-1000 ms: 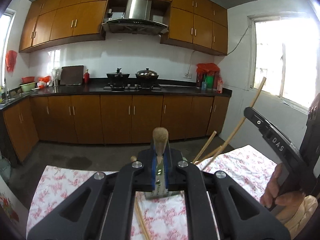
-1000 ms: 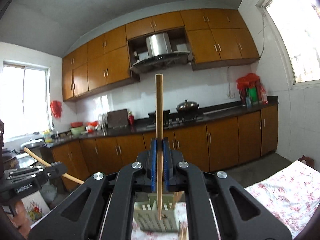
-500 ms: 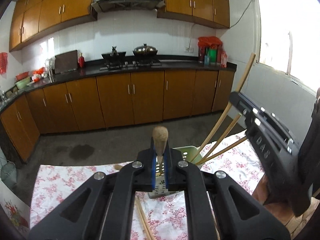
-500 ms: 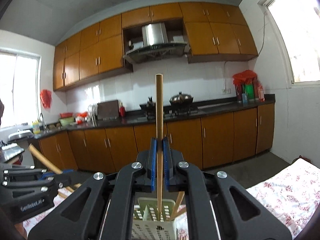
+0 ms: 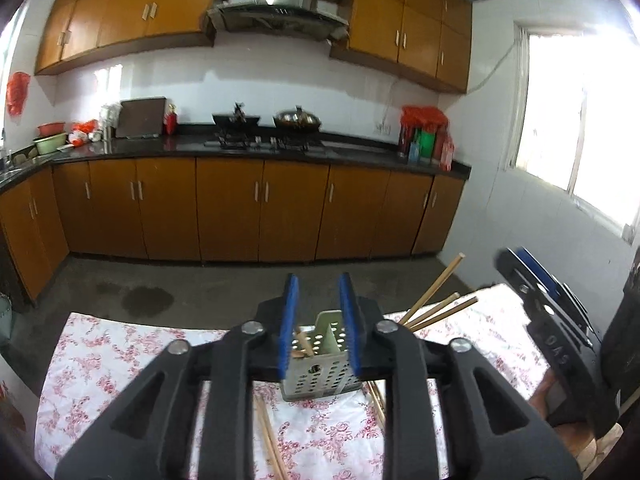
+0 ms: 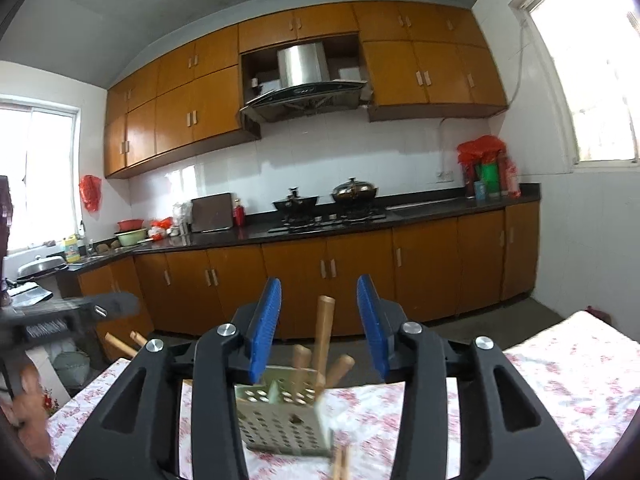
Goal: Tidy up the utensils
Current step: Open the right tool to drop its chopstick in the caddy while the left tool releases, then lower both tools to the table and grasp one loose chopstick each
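A pale green perforated utensil holder (image 5: 320, 364) stands on the floral tablecloth (image 5: 120, 360), just beyond my left gripper (image 5: 319, 320), which is open and empty above it. Several wooden chopsticks (image 5: 436, 292) lean out of its right side, and one short wooden piece (image 5: 305, 345) rests in its left compartment. In the right wrist view the holder (image 6: 284, 416) sits below my open, empty right gripper (image 6: 320, 324), with several chopsticks (image 6: 322, 340) standing in it. The right gripper also shows in the left wrist view (image 5: 548, 320).
Loose chopsticks (image 5: 270, 436) lie on the cloth in front of the holder, more to its right (image 5: 376, 400). Beyond the table's far edge are the kitchen floor, brown cabinets (image 5: 240, 208) and a counter with pots (image 6: 324, 200).
Both grippers have opened and let go of their chopsticks, which now stand in the holder. Both grippers have pulled back a little from it.
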{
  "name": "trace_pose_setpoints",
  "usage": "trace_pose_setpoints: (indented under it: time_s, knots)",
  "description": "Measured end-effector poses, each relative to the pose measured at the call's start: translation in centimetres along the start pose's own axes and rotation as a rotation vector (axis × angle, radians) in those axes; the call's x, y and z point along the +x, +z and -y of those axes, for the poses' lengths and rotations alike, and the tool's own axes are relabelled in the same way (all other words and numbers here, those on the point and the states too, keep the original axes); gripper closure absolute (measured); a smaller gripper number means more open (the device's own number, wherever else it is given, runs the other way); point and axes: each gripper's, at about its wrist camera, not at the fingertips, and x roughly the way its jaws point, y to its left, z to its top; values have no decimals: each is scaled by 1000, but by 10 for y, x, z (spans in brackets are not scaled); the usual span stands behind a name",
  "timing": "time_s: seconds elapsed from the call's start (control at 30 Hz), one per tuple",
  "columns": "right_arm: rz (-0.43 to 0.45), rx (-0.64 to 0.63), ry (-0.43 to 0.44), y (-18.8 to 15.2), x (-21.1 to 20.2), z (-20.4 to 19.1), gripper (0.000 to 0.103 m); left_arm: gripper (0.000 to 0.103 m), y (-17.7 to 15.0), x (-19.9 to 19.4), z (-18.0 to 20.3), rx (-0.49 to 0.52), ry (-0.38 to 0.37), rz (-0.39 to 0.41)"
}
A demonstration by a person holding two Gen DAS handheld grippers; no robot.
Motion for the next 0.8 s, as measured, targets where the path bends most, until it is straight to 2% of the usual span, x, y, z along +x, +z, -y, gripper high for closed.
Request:
trace_pose_setpoints:
  time_s: [0.1, 0.17, 0.2, 0.23, 0.3, 0.37, 0.4, 0.47, 0.63, 0.73, 0.8]
  knots:
    - [-56, 11, -27, -13, -19, 16, 62, 76, -14, -29, -8, -14, 17, 25]
    - [-157, 14, -27, -32, -19, 25, 62, 76, -33, -43, -18, -26, 46, 19]
    - [-241, 7, -27, -49, -16, 28, 62, 76, -43, -46, -23, -29, 68, 8]
    - [-331, -4, -23, -68, -11, 30, 64, 76, -60, -46, -30, -28, 100, -21]
    - [-485, -3, -6, -104, 0, 32, 80, 76, -83, -38, -37, -35, 121, -82]
    - [-637, 35, 34, -141, 10, 33, 84, 77, -117, -25, -45, -40, 151, -176]
    - [-671, 40, 43, -152, 12, 31, 85, 77, -130, -19, -48, -44, 157, -210]
    - [-734, 14, 39, -175, 16, 23, 85, 80, -160, -6, -52, -73, 147, -290]
    - [-813, -6, 34, -203, 23, 11, 85, 81, -204, 14, -47, -108, 119, -403]
    - [-810, -36, 16, -211, 19, 7, 93, 82, -215, 21, -41, -114, 102, -437]
    - [-796, -69, -39, -211, 20, 9, 95, 83, -221, 27, -40, -120, 87, -455]
